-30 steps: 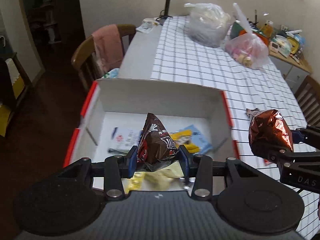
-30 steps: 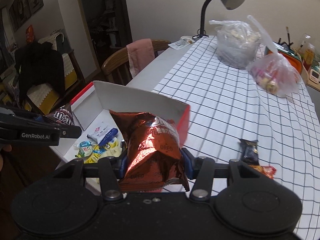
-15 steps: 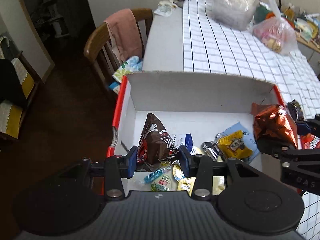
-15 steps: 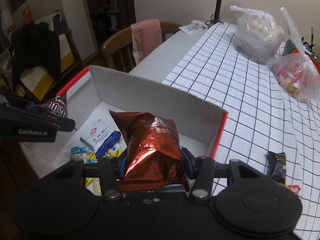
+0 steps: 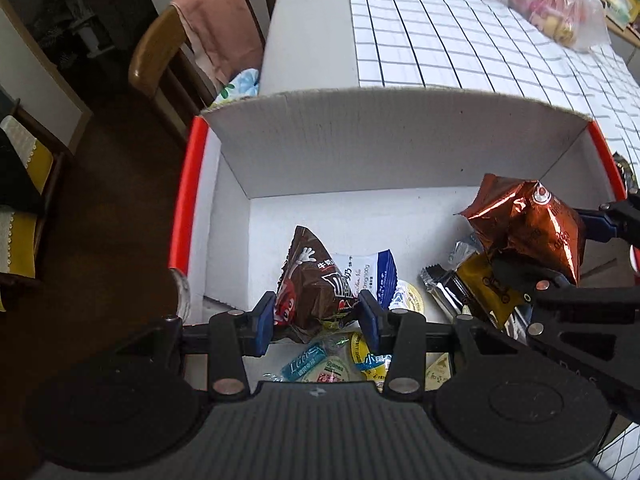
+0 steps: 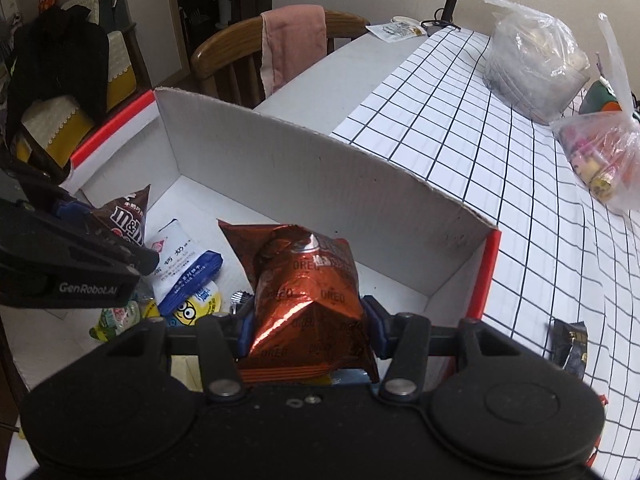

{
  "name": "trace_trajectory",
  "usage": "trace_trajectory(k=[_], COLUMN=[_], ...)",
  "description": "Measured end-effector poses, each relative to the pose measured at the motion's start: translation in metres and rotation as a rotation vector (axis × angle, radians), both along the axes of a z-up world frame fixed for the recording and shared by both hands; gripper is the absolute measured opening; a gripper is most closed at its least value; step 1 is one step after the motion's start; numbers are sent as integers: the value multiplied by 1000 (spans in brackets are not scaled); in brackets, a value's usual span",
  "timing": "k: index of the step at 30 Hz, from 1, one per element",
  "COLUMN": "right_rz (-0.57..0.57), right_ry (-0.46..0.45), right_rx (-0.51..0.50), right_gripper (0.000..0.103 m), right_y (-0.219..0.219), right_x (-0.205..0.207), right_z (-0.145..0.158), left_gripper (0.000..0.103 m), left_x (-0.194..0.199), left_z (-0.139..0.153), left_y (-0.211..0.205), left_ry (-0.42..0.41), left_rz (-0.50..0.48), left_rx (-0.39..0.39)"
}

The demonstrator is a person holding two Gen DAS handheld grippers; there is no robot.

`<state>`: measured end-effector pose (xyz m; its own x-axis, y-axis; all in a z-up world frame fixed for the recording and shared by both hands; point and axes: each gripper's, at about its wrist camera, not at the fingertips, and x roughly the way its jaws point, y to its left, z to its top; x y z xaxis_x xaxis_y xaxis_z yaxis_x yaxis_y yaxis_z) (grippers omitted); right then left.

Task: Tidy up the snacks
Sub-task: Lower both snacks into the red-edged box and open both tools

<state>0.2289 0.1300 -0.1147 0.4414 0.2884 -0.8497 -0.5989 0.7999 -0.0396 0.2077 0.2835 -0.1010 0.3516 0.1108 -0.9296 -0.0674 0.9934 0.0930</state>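
A white cardboard box with red edges (image 5: 360, 136) (image 6: 320, 168) stands at the table's near end and holds several snacks. My left gripper (image 5: 316, 316) is shut on a brown M&M's bag (image 5: 310, 284) and holds it over the box's left part; the bag also shows in the right wrist view (image 6: 128, 220). My right gripper (image 6: 306, 324) is shut on a copper Oreo bag (image 6: 308, 284) and holds it over the box's right part; the bag also shows in the left wrist view (image 5: 528, 224).
In the box lie a white-and-blue packet (image 5: 368, 272), a gold bar (image 5: 484, 284) and small candies (image 5: 320, 364). A dark snack bar (image 6: 570, 344) lies on the checked tablecloth (image 6: 480, 128). Plastic bags (image 6: 536, 64) and a chair with a pink cloth (image 6: 292, 40) stand beyond.
Both grippers moved forward and down over the box with their bags still held. The Oreo bag went from beside the box to above its inside.
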Motion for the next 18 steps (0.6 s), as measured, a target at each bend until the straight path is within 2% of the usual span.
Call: trace_trajectory(k=[5,11,16,18], right_rz=[-1,-6,-1,2], right_ry=[0,-1,-2,-4], right_rx=[0,8,19,29], right_gripper=[52,61,64,71], right_y=[1,0,-1,-2], right_x=[0,0,-3,-5], right_z=[0,3,8,11], left_gripper=[44,47,62,62], left_x=[3,2,-2,-4], left_z=[-4,-4,0,2], left_y=[1,2,0,2], left_ry=[17,12,-12,-23], left_rz=[2,6,13,22], left_rx=[4,-16,-22,-38])
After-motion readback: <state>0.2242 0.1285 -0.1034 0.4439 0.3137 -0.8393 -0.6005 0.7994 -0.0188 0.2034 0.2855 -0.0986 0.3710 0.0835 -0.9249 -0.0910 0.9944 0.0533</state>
